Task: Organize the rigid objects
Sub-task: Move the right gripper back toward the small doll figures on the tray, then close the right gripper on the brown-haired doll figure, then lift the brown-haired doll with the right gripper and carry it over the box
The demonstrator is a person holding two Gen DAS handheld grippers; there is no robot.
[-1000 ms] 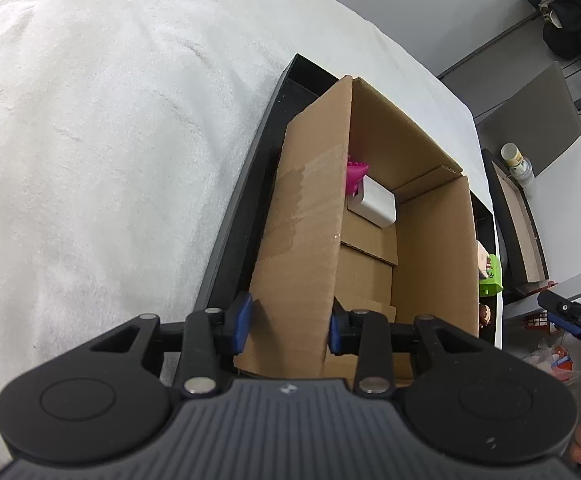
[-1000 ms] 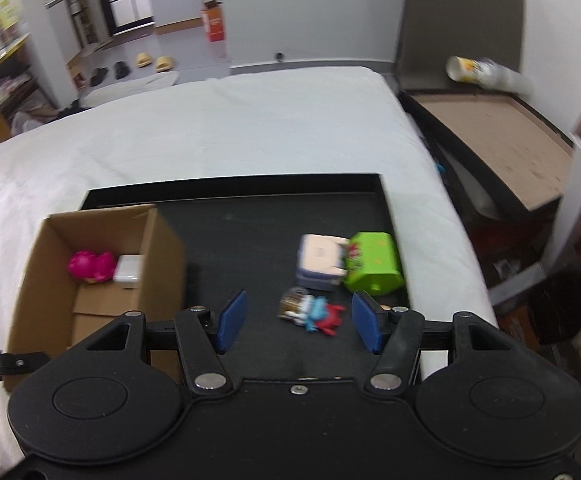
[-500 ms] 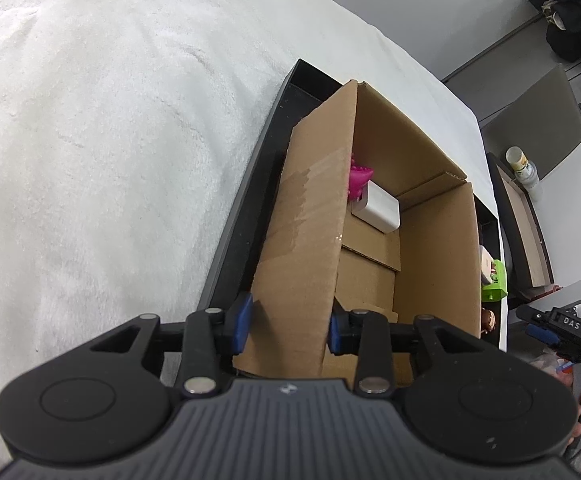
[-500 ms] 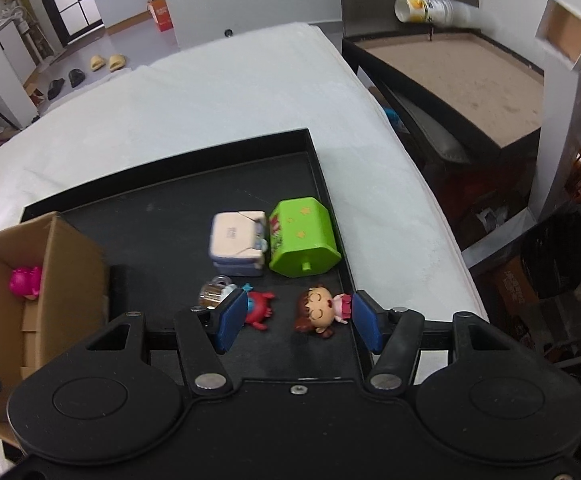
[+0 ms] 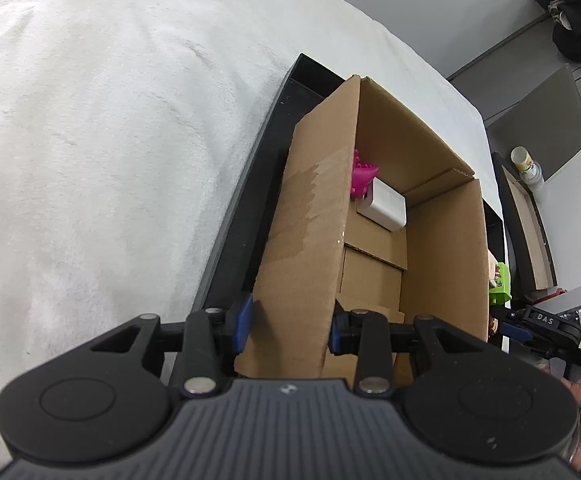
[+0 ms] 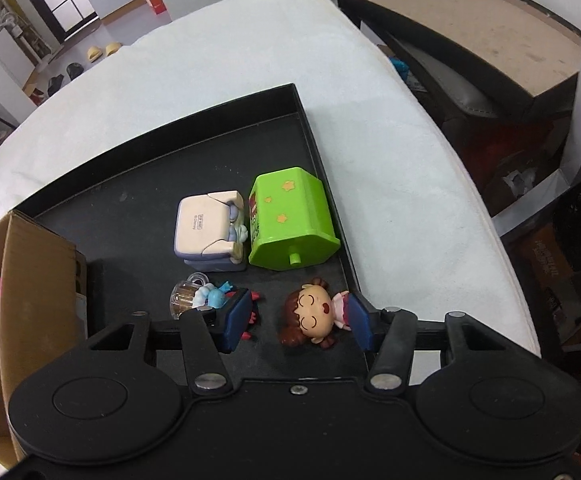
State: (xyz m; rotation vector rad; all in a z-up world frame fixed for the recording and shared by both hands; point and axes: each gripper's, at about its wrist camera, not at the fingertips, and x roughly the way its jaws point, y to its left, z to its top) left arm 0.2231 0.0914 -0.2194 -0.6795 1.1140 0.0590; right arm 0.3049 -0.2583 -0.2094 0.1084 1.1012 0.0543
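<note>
My left gripper [image 5: 288, 328] is shut on the near left wall of an open cardboard box [image 5: 310, 240] standing in a black tray [image 5: 246, 208]. Inside the box lie a pink toy [image 5: 360, 178] and a white block [image 5: 386, 204]. In the right wrist view my right gripper [image 6: 296, 322] is open, its jaws on either side of a brown-haired doll figure [image 6: 314, 316] lying on the tray [image 6: 130, 224]. A blue and red figure with a clear cup [image 6: 194, 298] lies left of the left finger. A beige box toy [image 6: 208, 232] and a green house toy [image 6: 290, 226] lie farther back.
The tray sits on a white padded surface [image 5: 90, 160]. The box's corner [image 6: 22, 280] shows at the left of the right wrist view. A second dark tray with a brown bottom [image 6: 478, 40] stands beyond the surface's right edge, over floor clutter.
My right gripper has swung right and lowered from the blue figure to straddle the doll figure. My left gripper keeps its hold on the box wall.
</note>
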